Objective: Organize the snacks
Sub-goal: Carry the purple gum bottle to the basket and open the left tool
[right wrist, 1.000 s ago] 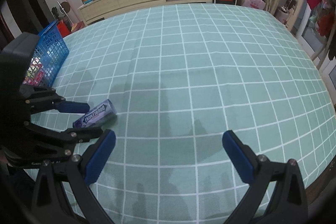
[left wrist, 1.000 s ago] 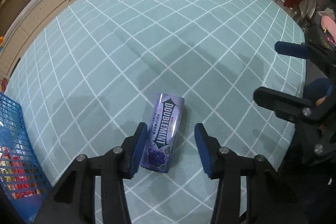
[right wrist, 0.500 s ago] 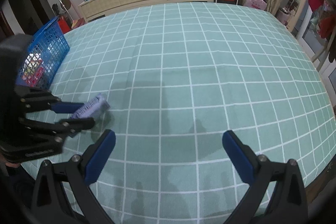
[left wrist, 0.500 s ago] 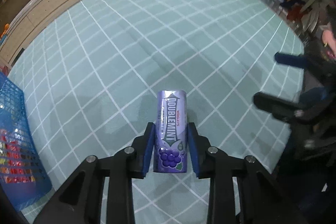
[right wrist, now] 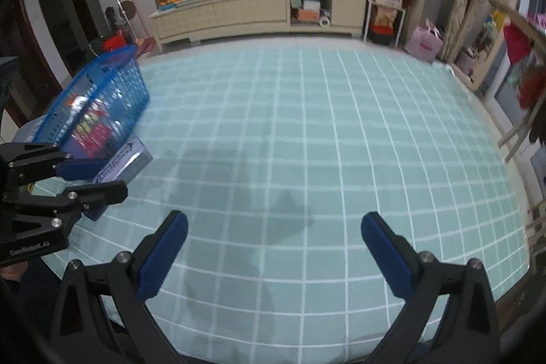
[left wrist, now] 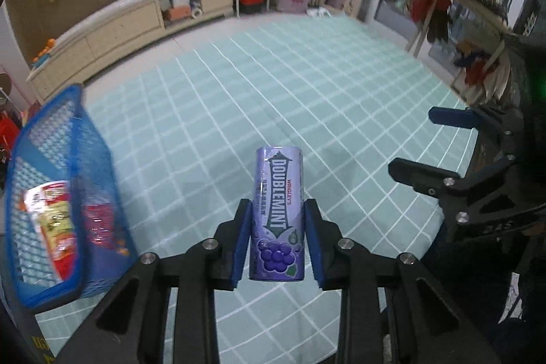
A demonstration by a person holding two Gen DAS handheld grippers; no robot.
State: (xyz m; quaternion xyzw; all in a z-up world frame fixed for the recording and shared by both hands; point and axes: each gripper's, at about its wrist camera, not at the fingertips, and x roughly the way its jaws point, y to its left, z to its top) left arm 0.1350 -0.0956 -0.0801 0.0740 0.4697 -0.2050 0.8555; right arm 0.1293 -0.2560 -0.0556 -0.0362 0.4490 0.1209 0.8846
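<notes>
left gripper (left wrist: 277, 239) pinching the gum pack (left wrist: 278, 214), pack's up off the table (left wrist: 341, 111) | right gripper (right wrist: 273, 248) spread wide, nothing in it | blue basket (left wrist: 78, 156) just left; snacks inside

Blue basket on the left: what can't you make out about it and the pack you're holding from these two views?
- Blue basket, left wrist view: motion blur and mesh hide which snacks are inside; the frame edge cuts its near corner.
- Blue basket, right wrist view: contents are blurred colour only.
- Doublemint pack: its back, and the parts under the left gripper pads, are hidden.
- Right gripper: open, nothing between its fingers.
</notes>
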